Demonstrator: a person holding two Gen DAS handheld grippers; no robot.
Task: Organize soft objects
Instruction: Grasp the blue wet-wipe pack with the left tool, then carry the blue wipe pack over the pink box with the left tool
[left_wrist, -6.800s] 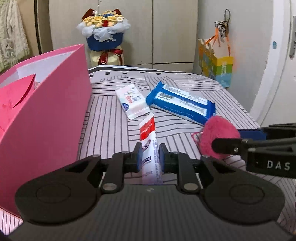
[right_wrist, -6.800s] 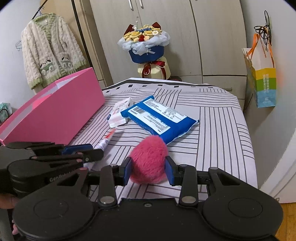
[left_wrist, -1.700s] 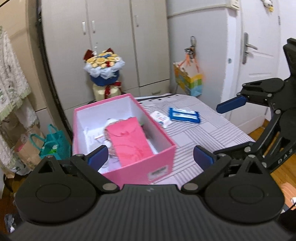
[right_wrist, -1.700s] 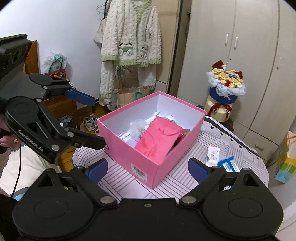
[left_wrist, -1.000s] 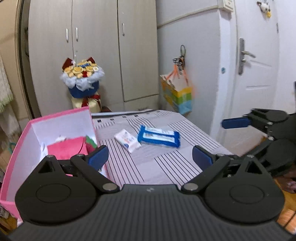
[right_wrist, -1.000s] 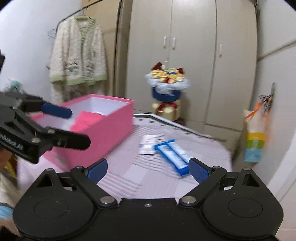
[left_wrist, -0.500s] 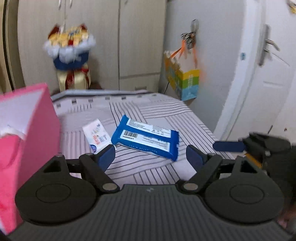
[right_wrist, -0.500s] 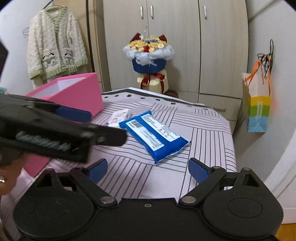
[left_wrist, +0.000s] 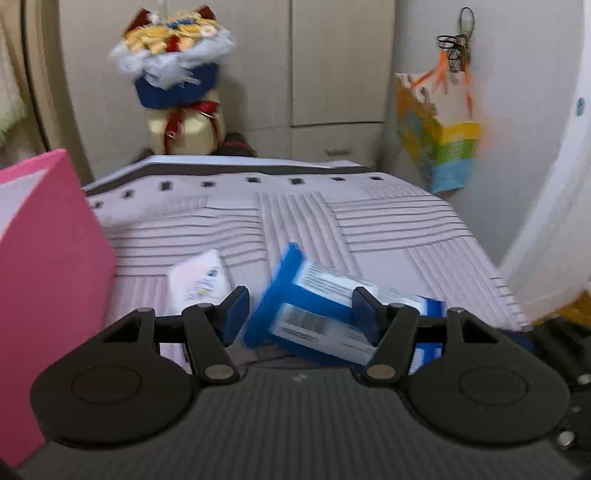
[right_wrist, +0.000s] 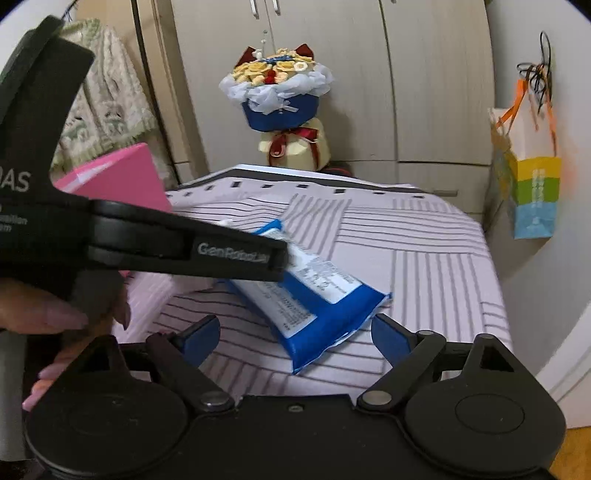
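A blue wipes pack (left_wrist: 325, 314) lies on the striped bed, and in the right wrist view the pack (right_wrist: 314, 295) is just ahead. My left gripper (left_wrist: 300, 312) is low over it. Its jaws are closing with the pack between them, and the pads are not pressing on it. The left gripper's finger (right_wrist: 229, 253) crosses the right wrist view above the pack's far end. My right gripper (right_wrist: 295, 338) is wide and closing slightly, the pack's near corner between its fingertips, untouched. A small white tissue pack (left_wrist: 199, 280) lies left of the blue one.
The pink box (left_wrist: 48, 277) stands on the bed at the left, its corner (right_wrist: 122, 181) also in the right wrist view. A hand (right_wrist: 55, 317) holds the left gripper. A bouquet (left_wrist: 173, 74) and wardrobe stand behind the bed; a paper bag (right_wrist: 528, 184) hangs at the right.
Both grippers have dropped and come in close to the blue pack. The left jaws have narrowed around it. The left gripper now reaches further across the right wrist view.
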